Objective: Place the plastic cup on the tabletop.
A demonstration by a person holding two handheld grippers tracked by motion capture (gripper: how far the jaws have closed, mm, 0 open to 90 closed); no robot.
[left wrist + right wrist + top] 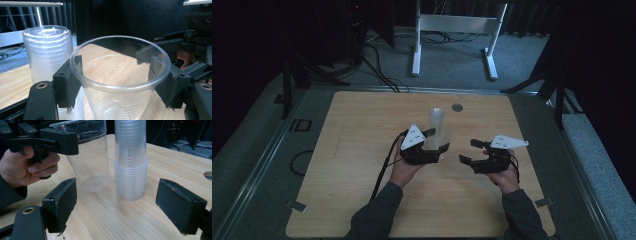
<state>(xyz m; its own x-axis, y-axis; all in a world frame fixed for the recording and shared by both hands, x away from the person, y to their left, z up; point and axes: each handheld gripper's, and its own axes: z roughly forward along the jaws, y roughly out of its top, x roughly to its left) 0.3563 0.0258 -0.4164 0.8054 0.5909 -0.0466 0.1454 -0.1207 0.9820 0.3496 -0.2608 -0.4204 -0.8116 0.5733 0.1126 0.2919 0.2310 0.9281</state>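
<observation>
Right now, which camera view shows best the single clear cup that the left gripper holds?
The left gripper view: the single cup sits close up, its rim clamped between the jaws. The right gripper view shows its side and base beside the cup stack. In the high view it is small and dim.

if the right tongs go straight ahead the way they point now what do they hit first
Probably the stack of clear cups, centred between the open right tongs; the single cup sits left of that line, though depth is uncertain.

Single cup (120,82) sits upright on the desk (362,165), just beside the cup stack (47,57); right tongs (117,220) face both, apart.
</observation>
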